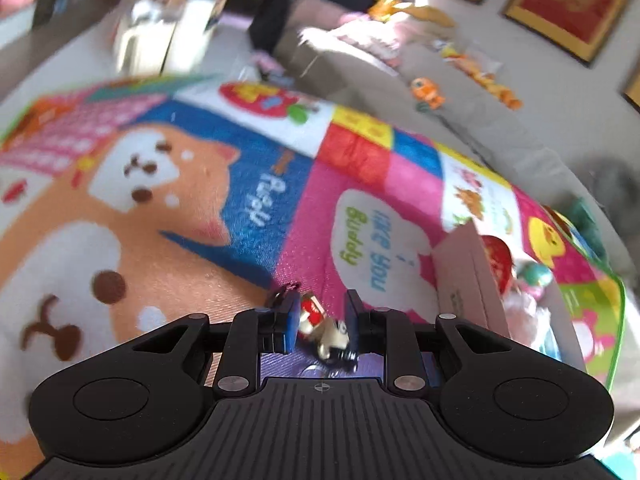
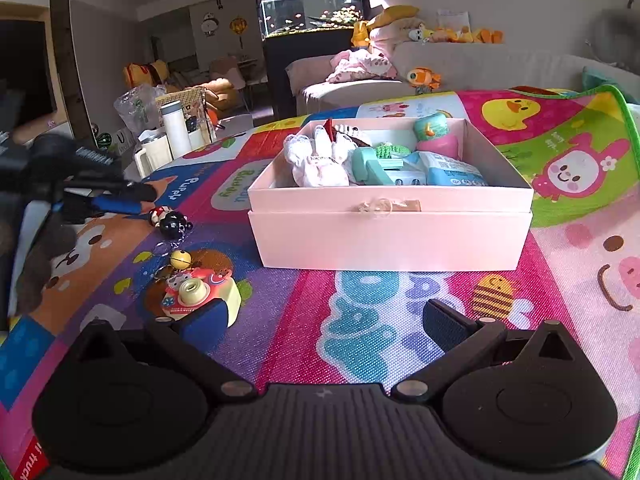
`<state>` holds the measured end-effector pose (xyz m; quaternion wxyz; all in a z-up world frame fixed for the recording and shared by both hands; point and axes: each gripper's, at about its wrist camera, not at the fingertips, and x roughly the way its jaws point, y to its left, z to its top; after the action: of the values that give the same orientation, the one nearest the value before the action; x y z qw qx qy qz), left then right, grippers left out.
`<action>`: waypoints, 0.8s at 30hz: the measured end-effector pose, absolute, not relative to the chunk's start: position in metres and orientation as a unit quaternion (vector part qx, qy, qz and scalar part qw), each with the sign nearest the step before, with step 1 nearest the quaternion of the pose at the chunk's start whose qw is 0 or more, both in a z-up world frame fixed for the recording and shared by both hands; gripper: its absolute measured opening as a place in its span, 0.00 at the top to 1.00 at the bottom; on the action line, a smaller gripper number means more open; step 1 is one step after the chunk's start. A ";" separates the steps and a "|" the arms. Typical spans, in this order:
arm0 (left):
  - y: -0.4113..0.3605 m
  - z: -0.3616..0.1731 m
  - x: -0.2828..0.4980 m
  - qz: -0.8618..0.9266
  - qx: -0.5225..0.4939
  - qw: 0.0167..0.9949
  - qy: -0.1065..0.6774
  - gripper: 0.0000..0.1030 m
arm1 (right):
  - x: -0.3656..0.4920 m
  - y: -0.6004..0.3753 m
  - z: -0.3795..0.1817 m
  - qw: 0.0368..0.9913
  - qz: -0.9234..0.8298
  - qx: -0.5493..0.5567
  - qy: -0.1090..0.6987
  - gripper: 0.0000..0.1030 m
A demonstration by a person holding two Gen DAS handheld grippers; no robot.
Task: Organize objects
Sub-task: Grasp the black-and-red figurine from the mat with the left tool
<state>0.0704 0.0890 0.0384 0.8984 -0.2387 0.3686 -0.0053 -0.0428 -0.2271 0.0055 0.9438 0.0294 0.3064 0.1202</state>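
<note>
A small red, white and black figurine keychain [image 1: 324,326] sits between the blue pads of my left gripper [image 1: 322,322], which is shut on it. In the right wrist view the left gripper [image 2: 132,200] holds this figurine [image 2: 168,220] low over the play mat, left of the pink box [image 2: 392,236]. The figurine's ring and a yellow bell [image 2: 180,259] trail toward a toy camera [image 2: 196,294]. My right gripper [image 2: 324,320] stands open over the mat in front of the box, with nothing between its fingers. The open box holds several toys and packets.
The colourful play mat [image 2: 568,184] covers the floor. A grey sofa [image 2: 460,68] with soft toys runs along the back. A fish tank on a black stand [image 2: 312,20] is behind it. A white bottle and jug [image 2: 172,136] stand at the mat's left edge.
</note>
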 end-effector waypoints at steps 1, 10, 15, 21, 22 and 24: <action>0.085 0.036 0.077 0.005 -0.228 0.899 0.374 0.75 | -0.042 -0.227 0.005 0.944 0.119 0.030 0.307 0.00; 0.052 0.019 0.092 0.009 -0.135 0.915 0.380 0.61 | -0.041 -0.227 0.005 0.941 0.119 0.032 0.314 0.00; 0.052 0.018 0.091 0.001 -0.129 0.917 0.378 0.60 | -0.040 -0.227 0.004 0.940 0.119 0.032 0.319 0.00; 0.036 0.017 0.095 0.002 -0.085 0.923 0.375 0.60 | -0.035 -0.225 0.002 0.934 0.123 0.029 0.333 0.00; 0.032 0.016 0.096 0.000 -0.072 0.926 0.371 0.60 | -0.034 -0.225 0.001 0.933 0.122 0.028 0.336 0.00; 0.028 0.014 0.094 -0.004 -0.045 0.931 0.363 0.62 | -0.033 -0.225 0.000 0.932 0.121 0.029 0.340 0.00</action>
<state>0.0942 0.0284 0.0136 0.9305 -0.0447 0.3635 -0.0042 -0.0331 -0.2247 0.0001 0.9321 0.0287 0.3400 0.1214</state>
